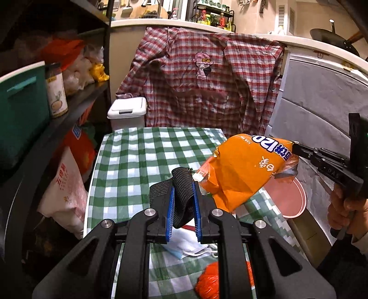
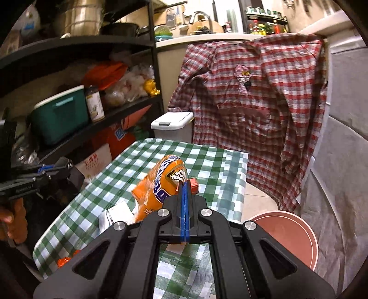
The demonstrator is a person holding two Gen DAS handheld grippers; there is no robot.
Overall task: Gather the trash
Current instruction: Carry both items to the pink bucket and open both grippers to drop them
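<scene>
Between the right gripper's [image 2: 184, 184] pressed-together blue pads hangs the orange wrapper [image 2: 158, 191], pinched by one corner over the checked table [image 2: 207, 156]. The left gripper [image 1: 184, 195] clamps a black mesh strip [image 1: 182, 184]. Thin corner hold; a swing could shake it loose short of the pink bin [image 2: 296, 232] below-right.

We see a home kitchen: a counter [image 1: 230, 30] with sauce bottles [image 1: 211, 18], a wok [image 1: 333, 38], a laden storage shelf [image 2: 96, 115], and a checked tablecloth [image 1: 142, 156].
</scene>
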